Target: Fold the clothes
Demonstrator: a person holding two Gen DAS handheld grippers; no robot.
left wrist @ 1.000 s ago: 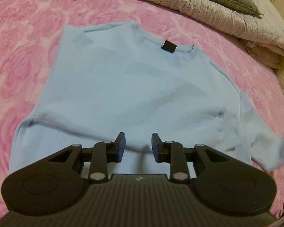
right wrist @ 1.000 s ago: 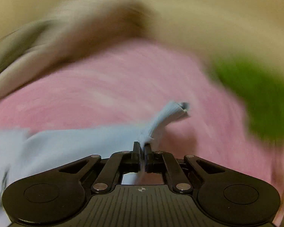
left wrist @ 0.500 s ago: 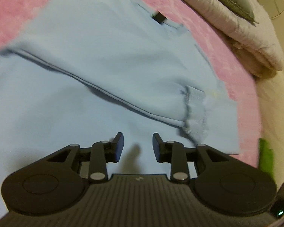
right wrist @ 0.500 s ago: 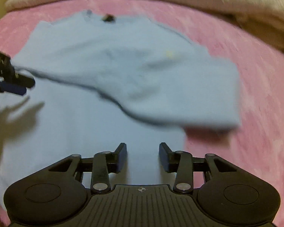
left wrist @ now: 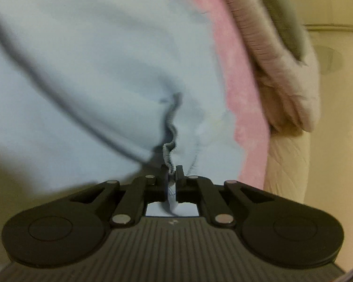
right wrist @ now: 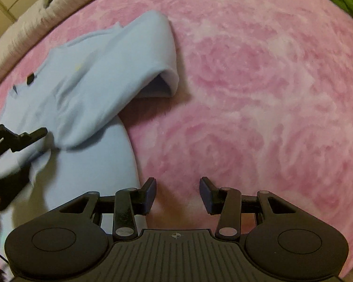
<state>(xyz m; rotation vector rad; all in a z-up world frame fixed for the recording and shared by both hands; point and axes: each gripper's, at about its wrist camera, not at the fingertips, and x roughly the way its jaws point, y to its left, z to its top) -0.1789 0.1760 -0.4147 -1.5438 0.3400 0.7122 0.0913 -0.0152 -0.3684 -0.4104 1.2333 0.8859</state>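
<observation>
Your left claw (left wrist: pixel 172 173) is matte black with silver pivot pins and a grey ribbed body; your right claw (right wrist: pixel 178 192) has the same black, silver and grey, and its pads look dark navy. The sweater (right wrist: pixel 87 89) ahead and left of your right claw is plain pale blue, with a small black tag (right wrist: pixel 30 79) at the neck and a faint yellow fleck on the chest. The cuff (left wrist: pixel 170 138) in your left claw is ribbed, a greyer blue. The bed (right wrist: pixel 258 94) under your right claw is pink, in a swirling rose pattern of darker and lighter pink. Far right, something bright green (right wrist: pixel 348 0). Beyond the sweater, a beige striped quilt (left wrist: pixel 277 70).
</observation>
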